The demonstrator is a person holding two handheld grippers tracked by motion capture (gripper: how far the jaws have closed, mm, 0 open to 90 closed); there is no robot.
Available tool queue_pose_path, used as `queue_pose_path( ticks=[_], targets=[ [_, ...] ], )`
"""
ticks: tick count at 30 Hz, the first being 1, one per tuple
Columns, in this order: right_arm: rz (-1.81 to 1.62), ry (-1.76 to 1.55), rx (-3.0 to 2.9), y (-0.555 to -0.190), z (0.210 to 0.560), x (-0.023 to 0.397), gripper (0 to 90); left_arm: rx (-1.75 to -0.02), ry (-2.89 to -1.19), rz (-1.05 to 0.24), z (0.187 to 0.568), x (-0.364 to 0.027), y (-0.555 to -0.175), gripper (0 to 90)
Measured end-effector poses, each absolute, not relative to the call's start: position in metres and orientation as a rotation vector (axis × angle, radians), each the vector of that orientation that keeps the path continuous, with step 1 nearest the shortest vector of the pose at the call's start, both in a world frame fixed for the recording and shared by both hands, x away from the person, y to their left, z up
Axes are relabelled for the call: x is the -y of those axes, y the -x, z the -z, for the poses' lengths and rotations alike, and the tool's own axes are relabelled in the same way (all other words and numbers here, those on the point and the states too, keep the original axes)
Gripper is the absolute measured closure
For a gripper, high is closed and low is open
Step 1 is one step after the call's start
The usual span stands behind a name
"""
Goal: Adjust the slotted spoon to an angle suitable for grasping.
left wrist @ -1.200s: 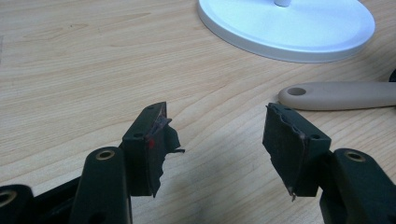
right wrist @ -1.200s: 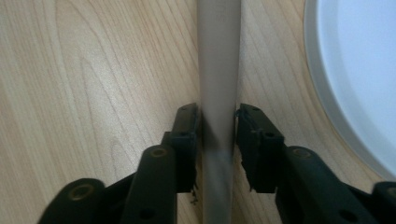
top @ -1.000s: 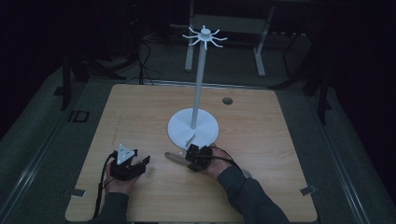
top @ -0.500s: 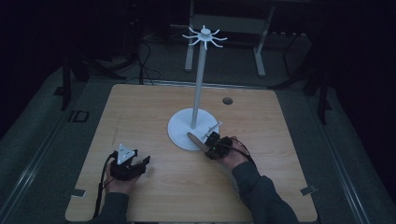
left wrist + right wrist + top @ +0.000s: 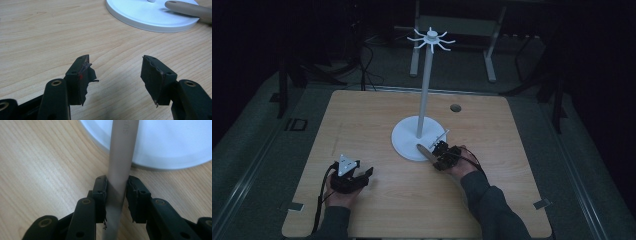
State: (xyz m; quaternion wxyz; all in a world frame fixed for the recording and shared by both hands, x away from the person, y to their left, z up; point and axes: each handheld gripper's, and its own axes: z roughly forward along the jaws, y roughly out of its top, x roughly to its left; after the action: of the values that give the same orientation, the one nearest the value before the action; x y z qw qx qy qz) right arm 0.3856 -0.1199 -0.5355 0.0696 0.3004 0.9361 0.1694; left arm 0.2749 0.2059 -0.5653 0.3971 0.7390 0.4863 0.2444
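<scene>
Gripping a long beige utensil handle (image 5: 121, 170), the right gripper (image 5: 116, 195) has its black fingers (image 5: 100, 192) closed against both sides of the shaft. Those fingers have just been easing apart a touch, yet the handle sits squarely between them with the pads against it on either side. From the right gripper view, the handle runs straight up from the grip and out over the rim of the white round base (image 5: 175, 142).

Up in the high view, the right gripper (image 5: 443, 155) sits just beside the near right edge of the white round base (image 5: 404, 142), and the utensil handle (image 5: 426, 151) slants up and to the left from it, its rounded end lying over the base's rim. A thin pale piece sticks out the other way, toward the upper right; what it is, hard to tell. The white pole (image 5: 424, 95) rises upright from the base, topped with a ring of hooks (image 5: 430, 39).

Over on the near left part of the counter (image 5: 362, 115), the left gripper (image 5: 347, 175) rests low in the hand, well apart from the stand. Its fingers (image 5: 81, 75) are spread wide with nothing but bare wood grain between them.

From the left gripper view, the base (image 5: 140, 15) lies ahead, and the handle's rounded end (image 5: 185, 8) rests over it.
</scene>
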Motion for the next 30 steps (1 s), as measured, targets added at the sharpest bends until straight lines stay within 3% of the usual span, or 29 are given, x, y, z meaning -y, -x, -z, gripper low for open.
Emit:
queue_pose_path(
  ticks=[30],
  targets=[
    [-0.596,-0.956,-2.774,-0.385,0.530,0.125,71.5,-1.237,-1.866,-0.624,0.565,-0.208,-0.274,40.6]
  ],
)
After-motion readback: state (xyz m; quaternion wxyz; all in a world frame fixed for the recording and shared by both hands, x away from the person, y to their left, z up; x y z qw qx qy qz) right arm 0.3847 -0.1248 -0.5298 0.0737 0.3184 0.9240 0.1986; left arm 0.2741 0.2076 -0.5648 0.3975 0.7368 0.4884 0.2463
